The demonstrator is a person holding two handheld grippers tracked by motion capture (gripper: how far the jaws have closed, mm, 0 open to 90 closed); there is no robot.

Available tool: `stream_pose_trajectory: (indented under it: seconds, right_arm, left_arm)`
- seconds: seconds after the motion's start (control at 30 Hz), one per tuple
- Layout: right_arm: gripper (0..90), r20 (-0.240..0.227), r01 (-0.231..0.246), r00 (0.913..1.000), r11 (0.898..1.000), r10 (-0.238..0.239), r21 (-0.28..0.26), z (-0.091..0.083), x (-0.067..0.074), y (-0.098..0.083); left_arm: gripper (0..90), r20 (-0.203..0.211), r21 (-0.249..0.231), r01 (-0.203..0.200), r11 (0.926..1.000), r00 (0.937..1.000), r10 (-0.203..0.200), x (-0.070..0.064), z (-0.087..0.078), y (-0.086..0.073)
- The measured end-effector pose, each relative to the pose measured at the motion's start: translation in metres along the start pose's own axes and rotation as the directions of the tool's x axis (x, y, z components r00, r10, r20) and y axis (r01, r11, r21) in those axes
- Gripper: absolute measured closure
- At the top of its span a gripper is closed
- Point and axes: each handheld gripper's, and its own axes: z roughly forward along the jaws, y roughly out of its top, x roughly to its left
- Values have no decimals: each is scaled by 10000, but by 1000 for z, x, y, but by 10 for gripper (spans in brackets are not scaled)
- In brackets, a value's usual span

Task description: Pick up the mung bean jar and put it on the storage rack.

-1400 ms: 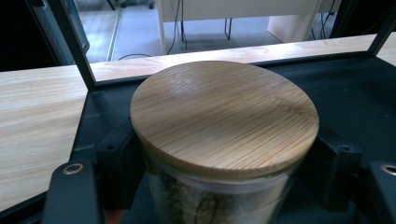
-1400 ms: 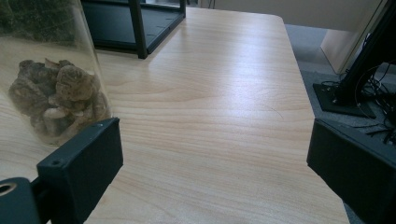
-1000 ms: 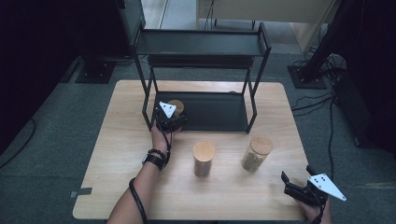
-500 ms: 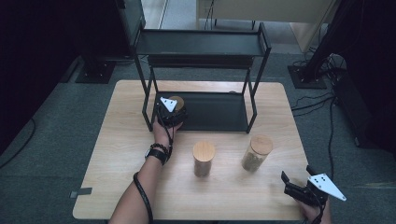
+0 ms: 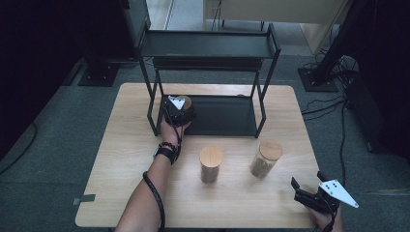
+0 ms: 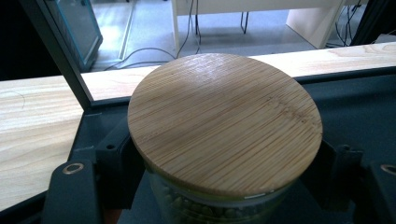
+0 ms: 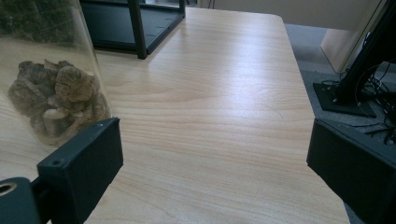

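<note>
My left gripper [image 5: 179, 112] is shut on a glass jar [image 5: 185, 102] with a round bamboo lid [image 6: 224, 123]. It holds the jar at the left end of the black rack's lower shelf [image 5: 227, 116]. In the left gripper view the black fingers [image 6: 114, 163] press on the jar from both sides below the lid. Small round pieces show through the glass. My right gripper [image 5: 298, 190] [image 7: 215, 158] is open over the table's near right corner, with nothing between its jaws.
The black two-level rack [image 5: 208, 46] stands at the back of the wooden table [image 5: 125, 159]. A jar with a bamboo lid [image 5: 211, 164] stands mid-table. A second glass jar [image 5: 265, 158] [image 7: 51, 84] with brown lumps stands to its right, close to my right gripper.
My left gripper has carried the jar a little farther in over the rack's lower shelf. The right gripper has stayed still.
</note>
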Motion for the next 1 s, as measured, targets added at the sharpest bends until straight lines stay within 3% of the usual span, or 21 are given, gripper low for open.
stream_pose_trajectory:
  seconds: [0.1,0.17,0.27,0.37,0.4,0.63,1.0]
  right_arm:
    - [36,-15,-24,10000,10000,24,-3,0,0,0]
    - [36,-33,-21,10000,10000,21,-10,0,-1,0]
    - [36,-59,-6,10000,10000,6,-27,0,-1,0]
    - [36,-73,2,10000,10000,-3,-26,0,-1,0]
    - [36,-76,15,10000,10000,-15,-20,0,-1,0]
    - [36,-74,39,10000,10000,-39,-2,0,0,0]
    - [36,-48,90,9999,10000,-90,3,0,1,0]
  left_arm:
    - [248,-72,167,148,9998,9999,-146,-1,0,1]
    - [202,131,355,356,9987,9993,-361,-1,0,0]
    - [100,312,293,322,9991,9990,-331,-1,-4,-2]
    - [83,406,168,391,9991,9984,-398,0,-10,-3]
    - [0,535,153,457,9988,9975,-464,1,-12,-4]
    - [0,631,-5,408,9992,9972,-407,2,-24,-7]
    - [0,597,-179,287,9994,9978,-276,6,-42,-28]
